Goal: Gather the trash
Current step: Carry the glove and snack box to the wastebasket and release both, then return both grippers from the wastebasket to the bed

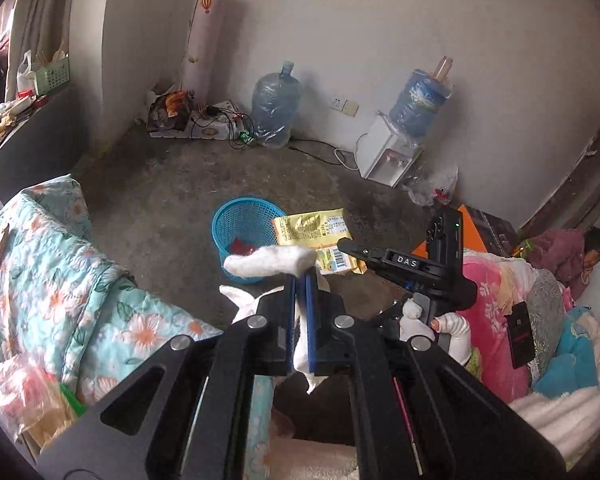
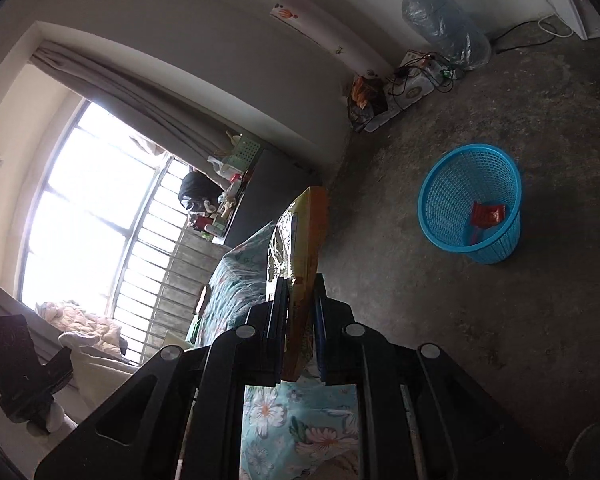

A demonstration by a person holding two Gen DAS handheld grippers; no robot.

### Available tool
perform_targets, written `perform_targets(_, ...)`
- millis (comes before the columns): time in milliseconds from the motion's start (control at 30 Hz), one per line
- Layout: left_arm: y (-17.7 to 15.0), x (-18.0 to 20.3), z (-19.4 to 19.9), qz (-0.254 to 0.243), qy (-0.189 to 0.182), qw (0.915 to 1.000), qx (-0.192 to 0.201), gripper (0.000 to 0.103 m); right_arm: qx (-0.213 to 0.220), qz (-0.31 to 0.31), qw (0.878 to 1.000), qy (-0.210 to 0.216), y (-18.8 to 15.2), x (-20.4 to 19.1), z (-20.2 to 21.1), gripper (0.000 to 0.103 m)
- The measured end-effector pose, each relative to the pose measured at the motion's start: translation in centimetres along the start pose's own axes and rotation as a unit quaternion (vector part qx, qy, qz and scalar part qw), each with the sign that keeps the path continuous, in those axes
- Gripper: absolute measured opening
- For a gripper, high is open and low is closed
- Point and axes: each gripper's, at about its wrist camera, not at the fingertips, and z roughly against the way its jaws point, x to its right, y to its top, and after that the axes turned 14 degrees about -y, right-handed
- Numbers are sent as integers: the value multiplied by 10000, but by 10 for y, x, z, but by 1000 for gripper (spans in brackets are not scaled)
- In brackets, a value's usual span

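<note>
In the left wrist view my left gripper [image 1: 300, 280] is shut on a crumpled white tissue [image 1: 268, 262], held above the floor just in front of the blue mesh basket [image 1: 246, 218]. A red wrapper [image 1: 240, 246] lies in the basket. To the right, my right gripper [image 1: 346, 246] is held by a white-gloved hand [image 1: 416, 316] and carries a yellow snack packet [image 1: 312, 227]. In the right wrist view my right gripper [image 2: 300, 286] is shut on that yellow-orange packet [image 2: 306, 236], seen edge-on. The basket [image 2: 496, 246] with the red wrapper [image 2: 488, 214] stands on the floor to the right.
A floral quilt [image 1: 60, 264] covers the bed edge on the left, pink bedding [image 1: 496, 312] on the right. A person [image 1: 572, 256] lies at the far right. By the wall stand a water jug [image 1: 276, 104], a dispenser [image 1: 392, 156], cables and boxes [image 1: 204, 120]. Bare concrete floor surrounds the basket.
</note>
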Motion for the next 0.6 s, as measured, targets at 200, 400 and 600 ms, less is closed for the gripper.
perform_targets(200, 66, -45, -133, 209, 76, 9986, -481, 3, 98, -536, 9962, -681, 24, 54, -44, 13)
perform_targets(400, 97, -74, -248, 239, 156, 9966, -779, 3, -126, -1004, 9890, -1075, 62, 95, -119, 14)
perform_targets(600, 110, -114, -324, 408, 955, 9914, -793, 52, -498, -1424, 9753, -1615, 94, 144, -211, 48)
